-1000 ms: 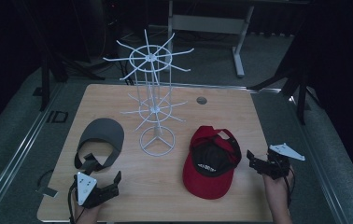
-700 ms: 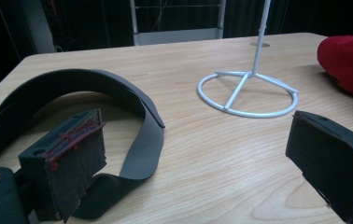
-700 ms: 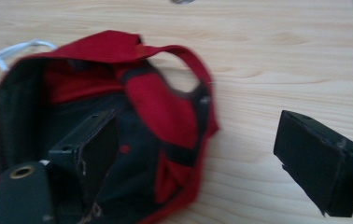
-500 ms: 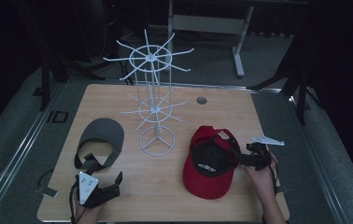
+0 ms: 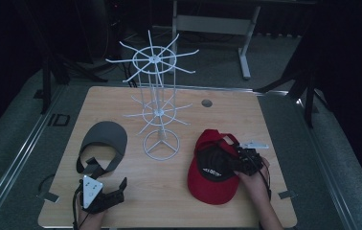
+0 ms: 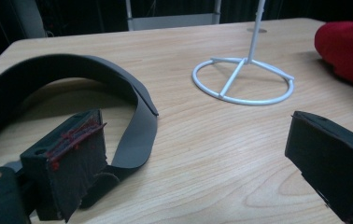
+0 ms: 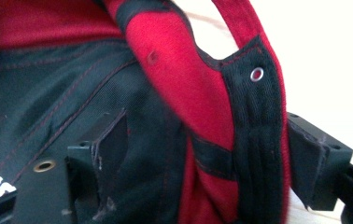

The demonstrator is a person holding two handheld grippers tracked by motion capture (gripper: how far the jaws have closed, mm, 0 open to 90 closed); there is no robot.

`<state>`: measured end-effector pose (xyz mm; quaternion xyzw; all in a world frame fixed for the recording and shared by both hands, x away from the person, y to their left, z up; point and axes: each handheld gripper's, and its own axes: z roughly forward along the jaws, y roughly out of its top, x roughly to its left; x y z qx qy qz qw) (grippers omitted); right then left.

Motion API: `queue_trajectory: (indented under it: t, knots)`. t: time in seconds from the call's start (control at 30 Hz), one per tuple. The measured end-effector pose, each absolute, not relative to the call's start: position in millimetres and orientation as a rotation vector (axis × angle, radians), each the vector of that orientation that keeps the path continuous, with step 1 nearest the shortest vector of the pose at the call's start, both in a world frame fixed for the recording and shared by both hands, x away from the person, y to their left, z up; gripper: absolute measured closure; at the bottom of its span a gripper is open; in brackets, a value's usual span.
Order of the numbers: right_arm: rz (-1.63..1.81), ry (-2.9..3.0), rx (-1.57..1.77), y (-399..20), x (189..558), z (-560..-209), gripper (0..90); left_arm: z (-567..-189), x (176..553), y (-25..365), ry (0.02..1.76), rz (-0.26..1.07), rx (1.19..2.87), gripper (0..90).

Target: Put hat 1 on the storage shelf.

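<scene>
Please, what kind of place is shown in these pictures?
Probably a recording studio or lab, not a shop: a light wooden table stands amid dark surroundings, bearing a white wire display rack, a red and black baseball cap and a grey sun visor.

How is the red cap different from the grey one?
The red cap has a full crown with a black lining; the grey visor is just a brim and an open strap. The red cap lies by the right gripper, whose jaws straddle its rim; the grey visor lies untouched. Both rest on the table.

"ID" on the floor (image 5: 57, 120) by table; cap (image 5: 212, 165) print prob. illegible.
</scene>
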<state>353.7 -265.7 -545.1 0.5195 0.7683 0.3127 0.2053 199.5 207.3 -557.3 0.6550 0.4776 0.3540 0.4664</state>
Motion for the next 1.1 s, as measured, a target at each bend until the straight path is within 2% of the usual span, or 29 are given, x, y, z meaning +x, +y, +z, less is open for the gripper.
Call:
queue_trajectory:
  t: [0.13,0.23,0.5,0.63,0.93,1.1]
  knots:
    - [0.830,2.149,1.420,-260.0,352.7,-548.8,25.4,-555.8,199.1,203.7,1.180,0.845,1.635,5.9]
    - [0.796,2.170,1.379,-256.6,351.4,-548.8,36.3,-555.9,199.3,203.5,1.186,0.832,1.636,5.9]
    - [0.770,2.200,1.312,-253.1,350.9,-546.0,73.9,-555.5,199.2,204.6,1.203,0.836,1.640,6.3]
    - [0.756,2.205,1.291,-251.8,350.7,-545.2,82.0,-555.5,198.4,204.8,1.178,0.801,1.681,6.3]
    - [0.810,2.141,1.253,-252.6,343.0,-529.1,83.7,-553.9,197.4,204.1,1.163,0.785,1.715,6.3]
    - [0.905,2.075,1.214,-253.3,332.9,-497.4,83.7,-553.4,197.5,206.2,1.171,0.755,1.700,6.3]
